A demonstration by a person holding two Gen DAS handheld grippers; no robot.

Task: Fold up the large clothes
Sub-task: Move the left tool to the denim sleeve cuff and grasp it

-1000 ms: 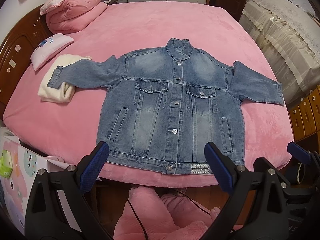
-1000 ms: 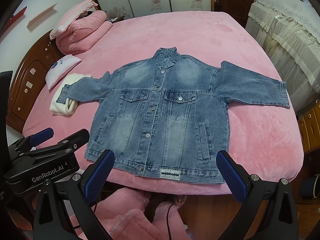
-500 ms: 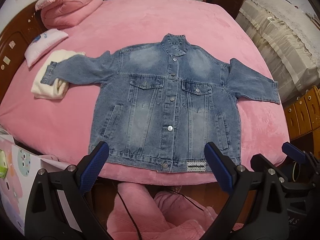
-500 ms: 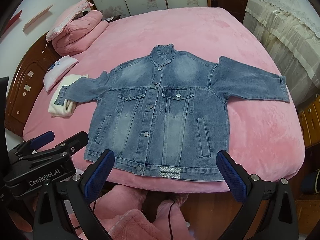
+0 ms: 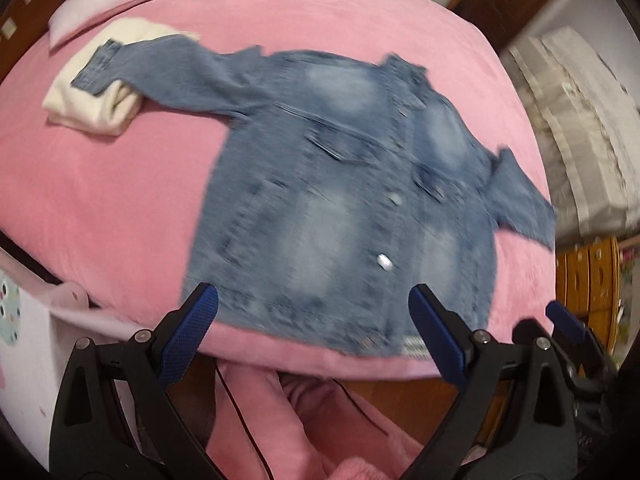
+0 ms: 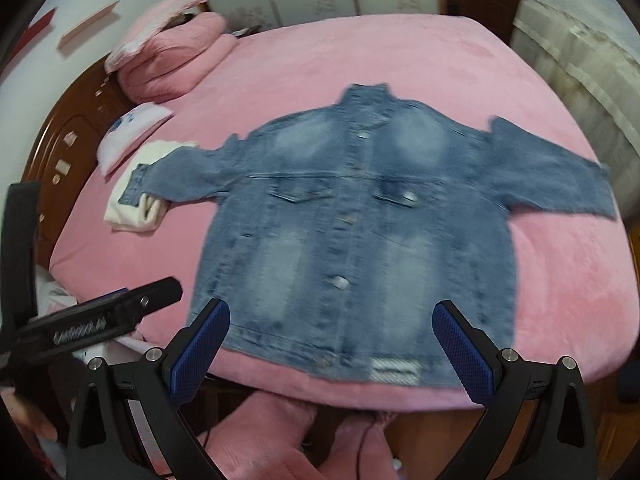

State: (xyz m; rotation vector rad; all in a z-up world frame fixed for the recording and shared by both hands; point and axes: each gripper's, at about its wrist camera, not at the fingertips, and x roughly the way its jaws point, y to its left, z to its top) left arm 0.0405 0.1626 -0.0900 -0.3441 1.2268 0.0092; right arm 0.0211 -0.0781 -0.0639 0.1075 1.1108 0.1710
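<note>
Facing us hem-first, the denim jacket [image 6: 352, 236] lies flat, collar away, sleeves spread sideways. Our left gripper [image 5: 312, 332] and right gripper [image 6: 330, 344] gape wide, empty, above its hem.

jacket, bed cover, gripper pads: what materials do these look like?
Jacket: denim, blue with faded pale patches, metal-looking snap buttons.
Bed cover: soft plush or fleece, matte pink, faint nap shading; exact fabric unclear.
Right gripper pads: blue, dimpled texture, likely rubber; arms look like black plastic.
</note>
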